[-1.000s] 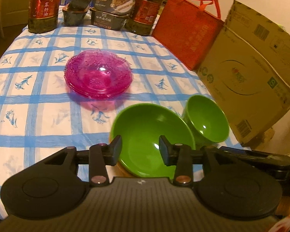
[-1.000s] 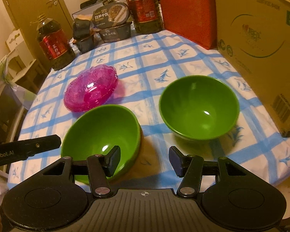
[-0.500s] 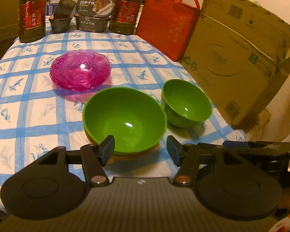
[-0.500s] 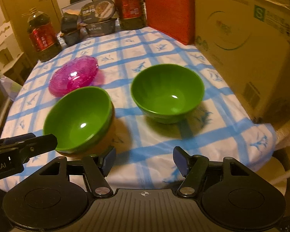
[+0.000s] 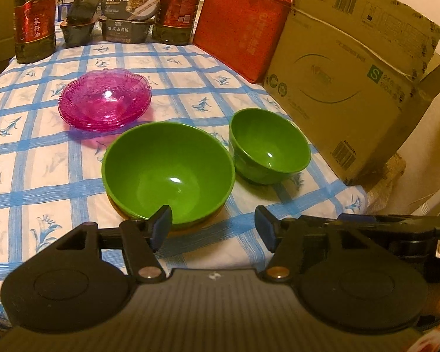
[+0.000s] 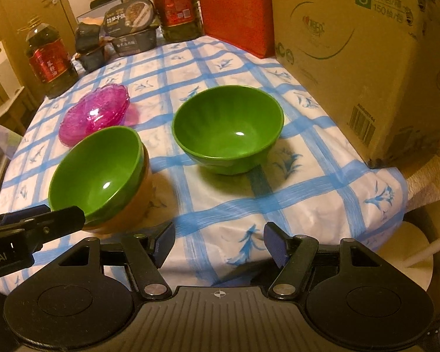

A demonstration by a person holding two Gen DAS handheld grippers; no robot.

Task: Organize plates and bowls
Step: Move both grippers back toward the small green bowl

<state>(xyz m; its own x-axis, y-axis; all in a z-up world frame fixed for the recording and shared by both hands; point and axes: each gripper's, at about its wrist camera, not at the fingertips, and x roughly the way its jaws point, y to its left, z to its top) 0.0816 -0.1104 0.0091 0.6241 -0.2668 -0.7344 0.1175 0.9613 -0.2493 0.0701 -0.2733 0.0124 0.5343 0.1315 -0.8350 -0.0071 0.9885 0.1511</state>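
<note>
In the left wrist view, upper left, we see the pink plates [image 5: 104,104] stacked: thin and probably brittle, best pinched at the rim. At centre the nested green bowl [image 5: 168,170], at right the single green bowl [image 5: 269,146]: light, slick, stiff. Our left gripper [image 5: 213,228] and right gripper [image 6: 218,245] stand apart, empty.

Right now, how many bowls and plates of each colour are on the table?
Green bowls: 2
Orange bowl, nested under the nearer green bowl: 1
Pink glass plates, one stack: several, exact number unclear, counted as 1 stack
Total: 3 bowls plus 1 plate stack
</note>
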